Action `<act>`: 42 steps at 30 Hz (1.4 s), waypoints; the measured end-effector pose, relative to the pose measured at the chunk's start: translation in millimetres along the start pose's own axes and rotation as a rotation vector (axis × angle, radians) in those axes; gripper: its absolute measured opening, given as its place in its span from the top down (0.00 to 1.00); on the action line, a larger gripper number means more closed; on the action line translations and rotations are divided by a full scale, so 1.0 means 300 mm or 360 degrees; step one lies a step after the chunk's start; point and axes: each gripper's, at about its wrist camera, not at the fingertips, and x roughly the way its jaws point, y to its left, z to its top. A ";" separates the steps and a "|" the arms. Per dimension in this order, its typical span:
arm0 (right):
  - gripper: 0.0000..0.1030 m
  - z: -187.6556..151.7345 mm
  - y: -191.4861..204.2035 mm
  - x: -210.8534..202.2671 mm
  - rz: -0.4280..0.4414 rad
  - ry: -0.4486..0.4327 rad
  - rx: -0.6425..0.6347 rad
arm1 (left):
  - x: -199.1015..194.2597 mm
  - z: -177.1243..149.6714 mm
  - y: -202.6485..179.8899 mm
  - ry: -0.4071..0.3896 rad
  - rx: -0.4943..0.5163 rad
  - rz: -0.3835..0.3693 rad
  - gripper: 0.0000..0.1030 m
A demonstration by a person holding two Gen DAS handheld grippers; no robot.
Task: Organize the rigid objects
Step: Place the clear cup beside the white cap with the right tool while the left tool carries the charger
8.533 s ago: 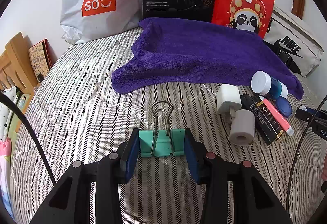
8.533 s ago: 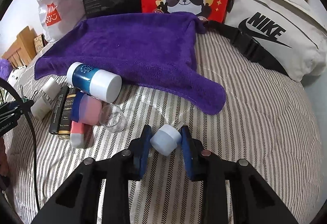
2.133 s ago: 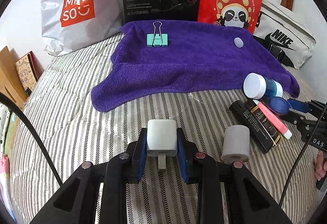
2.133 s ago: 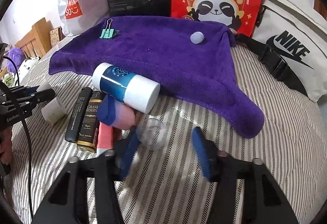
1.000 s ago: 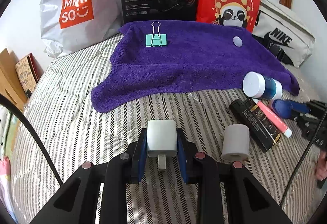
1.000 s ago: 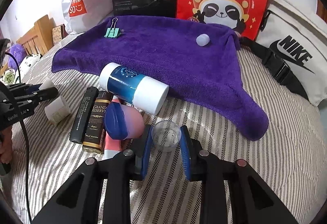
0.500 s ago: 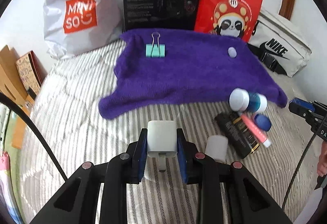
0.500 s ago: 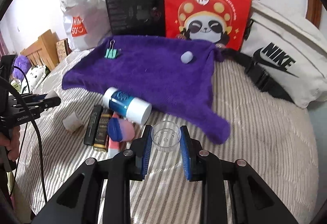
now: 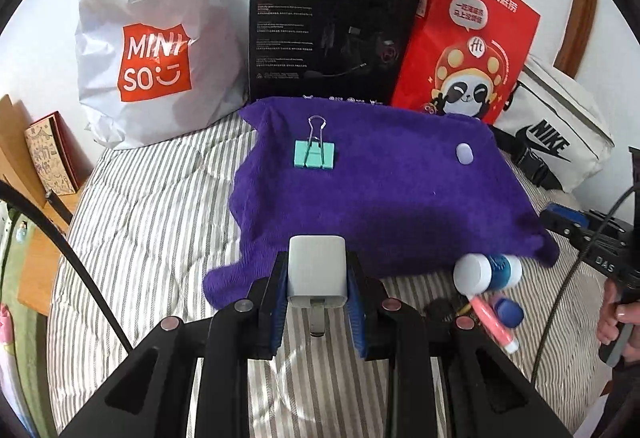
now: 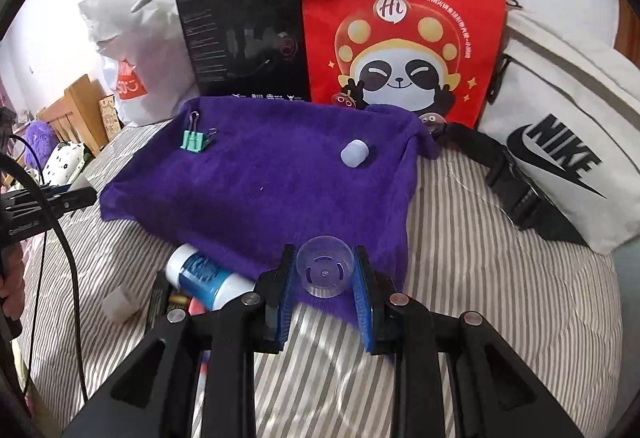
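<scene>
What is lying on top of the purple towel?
On the purple towel: a teal binder clip and a small pale lilac cap. Its near edge is hidden behind the held items.

Both fisheye views look forward and steeply down along their own gripper's fingers, from above the near edge of the striped bed [image 9: 152, 206] toward its far edge. The left wrist view sits further left, the right wrist view further right — both share the purple towel [image 9: 384, 198] [image 10: 272, 182] and the bags behind.
</scene>
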 end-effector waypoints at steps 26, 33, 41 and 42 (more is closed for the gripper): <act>0.74 0.216 -0.070 0.404 -0.0111 0.0203 -0.0050 | 0.072 0.042 0.096 0.0031 -0.0054 0.0004 0.76; 0.74 0.219 -0.065 0.417 -0.0104 0.0227 -0.0063 | 0.077 0.051 0.096 0.0042 -0.0055 0.0000 0.76; 0.50 0.211 -0.046 0.369 -0.0049 0.0269 -0.0118 | 0.081 0.070 0.088 0.0045 -0.0091 -0.0080 0.76; 0.48 0.208 -0.040 0.355 -0.0058 0.0270 -0.0122 | 0.085 0.079 0.085 0.0043 -0.0097 -0.0096 0.76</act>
